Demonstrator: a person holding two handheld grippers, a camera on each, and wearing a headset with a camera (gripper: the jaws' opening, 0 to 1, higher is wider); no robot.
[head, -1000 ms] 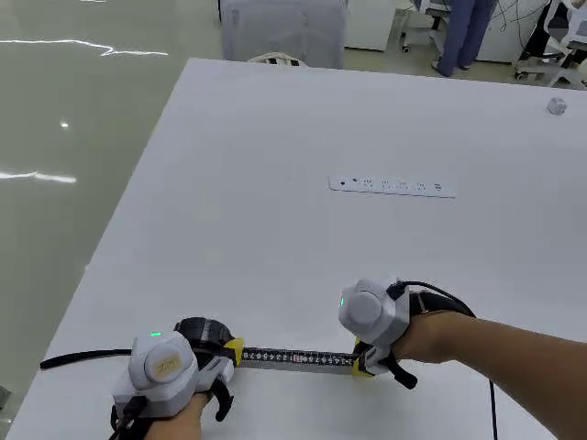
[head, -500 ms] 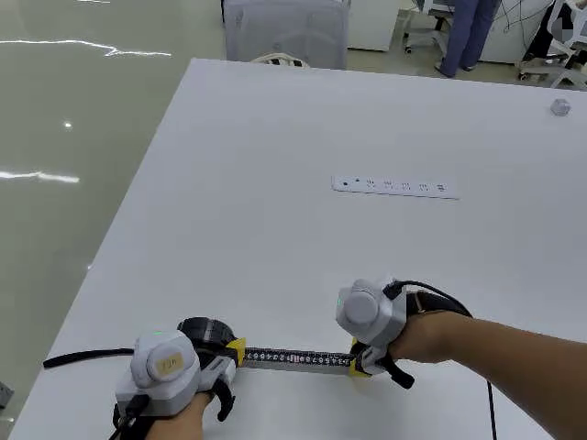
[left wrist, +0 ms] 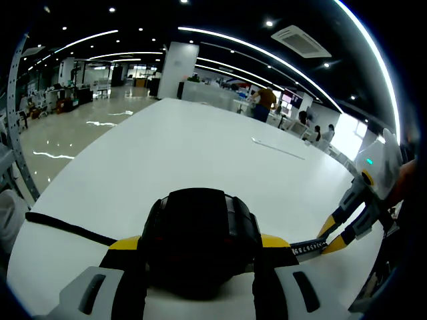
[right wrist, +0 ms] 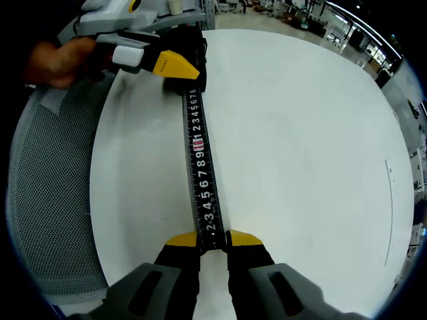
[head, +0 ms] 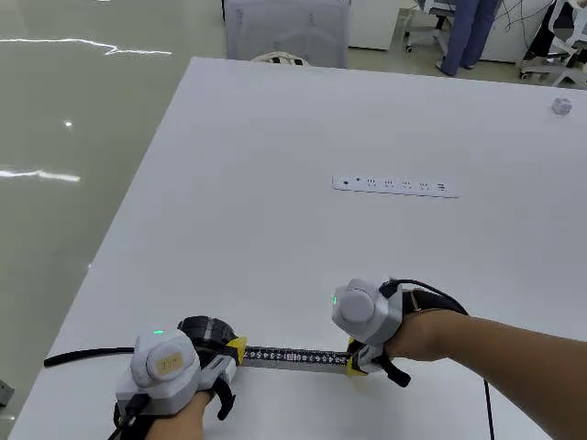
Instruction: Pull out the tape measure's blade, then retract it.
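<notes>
In my left gripper view my left claw (left wrist: 200, 270) sits at the bottom of the frame, its yellow-tipped jaws clamped on either side of the black case (left wrist: 200, 230). A black cable (left wrist: 67, 227) runs off to the left edge across the white table (left wrist: 173, 147). The blade (left wrist: 308, 247) leaves the case toward the lower right, where my right claw (left wrist: 337, 235) grips its end.

In my right gripper view my right claw (right wrist: 212, 239) is at bottom centre, jaws closed on the tip of the blade (right wrist: 200, 160). The blade lies flat on the table (right wrist: 287, 133) and runs straight up the frame, numbers showing and the 10 marked in red, to the case (right wrist: 195, 59) at the top. My left claw (right wrist: 175, 67) holds the case there. A grey mesh chair (right wrist: 47, 200) shows at the left, off the table's edge.

In the head view both claws sit along the bottom edge. The left claw (head: 235, 350) and the case (head: 204, 330) are at lower left, and the right claw (head: 356, 361) is at lower centre. The short pulled-out stretch of blade (head: 293, 356) spans between them, and the cable (head: 83, 355) trails off to the left. Farther up, right of centre, a white power strip (head: 394, 185) lies well apart from the claws on the table (head: 275, 119).
</notes>
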